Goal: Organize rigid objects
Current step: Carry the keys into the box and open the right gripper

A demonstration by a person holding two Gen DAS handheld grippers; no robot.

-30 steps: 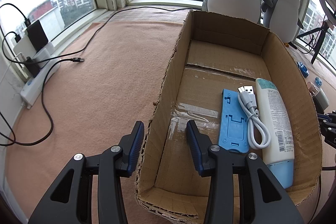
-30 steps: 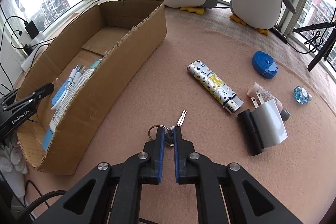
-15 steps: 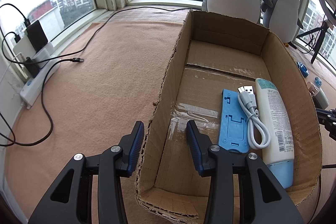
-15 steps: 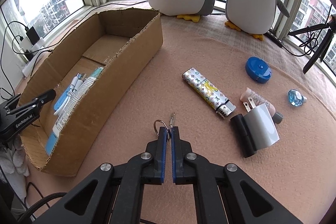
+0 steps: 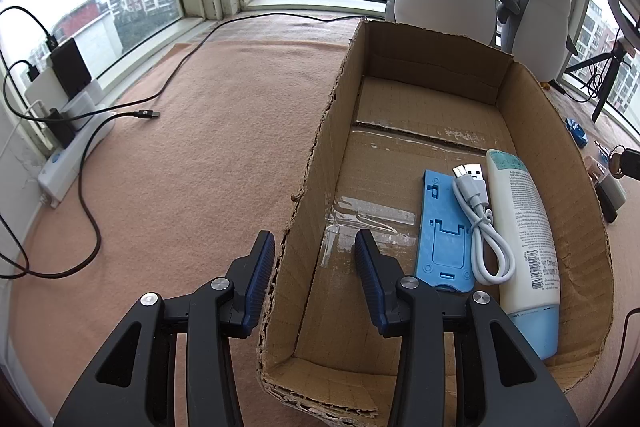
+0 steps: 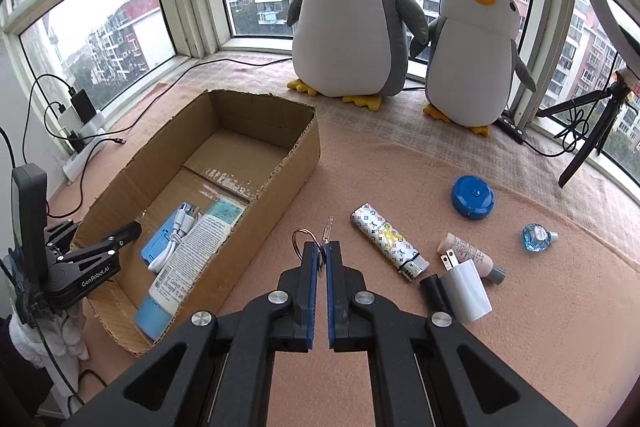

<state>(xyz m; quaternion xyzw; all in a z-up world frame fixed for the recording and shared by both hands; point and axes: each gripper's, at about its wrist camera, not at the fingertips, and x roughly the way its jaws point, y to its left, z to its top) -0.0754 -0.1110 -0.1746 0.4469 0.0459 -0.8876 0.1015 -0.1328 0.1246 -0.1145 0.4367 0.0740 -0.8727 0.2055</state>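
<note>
Keys (image 6: 320,247) sit pinched between the right gripper (image 6: 319,259) fingers, ring and key blade poking out past the tips, lifted clear of the cloth just right of the cardboard box (image 6: 296,171). Left gripper (image 5: 315,259) straddles the box's left wall with its fingers spread apart, likely bracing the box for the drop. Inside the box already: blue stand (image 5: 442,227), white cable (image 5: 480,215) and lotion tube (image 5: 524,227), lined against the right wall. Right of the box, lighter (image 6: 386,241), blue disc (image 6: 473,197) and charger (image 6: 466,287) wait their turn.
</note>
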